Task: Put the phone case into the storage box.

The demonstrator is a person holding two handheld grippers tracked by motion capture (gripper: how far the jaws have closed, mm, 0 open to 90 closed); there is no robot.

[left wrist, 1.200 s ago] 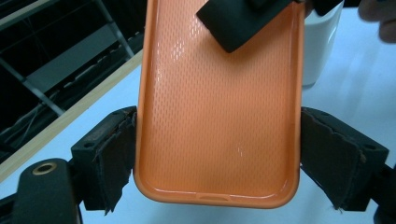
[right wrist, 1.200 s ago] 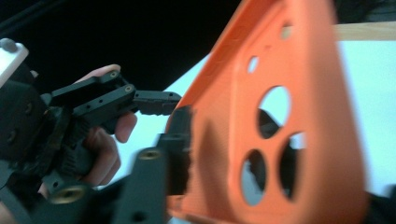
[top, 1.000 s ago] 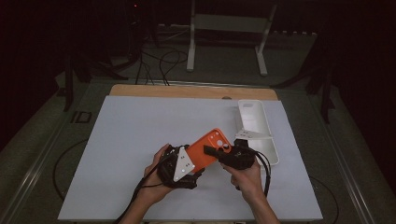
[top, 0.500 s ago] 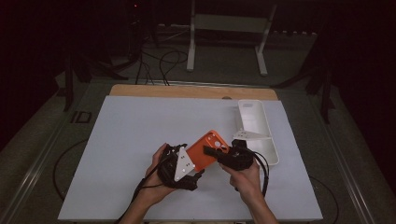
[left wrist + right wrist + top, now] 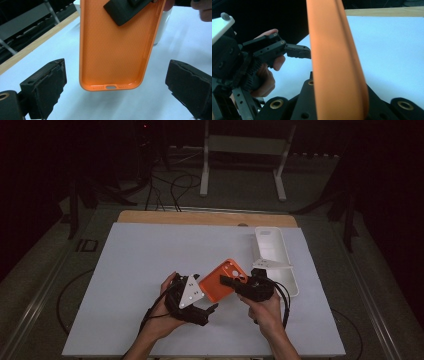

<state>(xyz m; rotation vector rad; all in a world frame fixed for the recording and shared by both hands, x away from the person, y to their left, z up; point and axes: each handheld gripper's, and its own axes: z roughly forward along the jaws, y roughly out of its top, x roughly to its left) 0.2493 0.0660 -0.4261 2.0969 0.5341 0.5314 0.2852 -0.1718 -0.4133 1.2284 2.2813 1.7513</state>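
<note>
— On the left side of the mat (image 5: 125, 285), what was your left gripper (image 5: 202, 309) doing?

— My left gripper had just been opening its jaws; they stood wide apart, one on each side of the case's bottom edge, and pressed on nothing. In the left gripper view the case (image 5: 112, 47) hung between them with clear gaps at both sides, inside face toward me, port cutout lowest.

— So where was the case?

— Lifted off the mat, tilted, between my two hands near the middle of the table's near half. Past it, to the right, lay the white tray (image 5: 280, 265).

— And your right gripper (image 5: 231, 281)?

— It was clamped shut on the case's upper part, near the camera hole. In the right gripper view the orange edge (image 5: 337, 65) ran straight up out of my jaws, so that hand alone carried it.

— What could have gone wrong from there?

— I judged the grip thin: a soft, bendy case pinched near one end could pivot or slide out, since the left jaws no longer steadied the bottom. If I swung it quickly toward the tray, the loose end could have flapped and knocked the left jaws or the tray's rim. Had I eased the right jaws at all, it would have dropped onto the mat.
</note>
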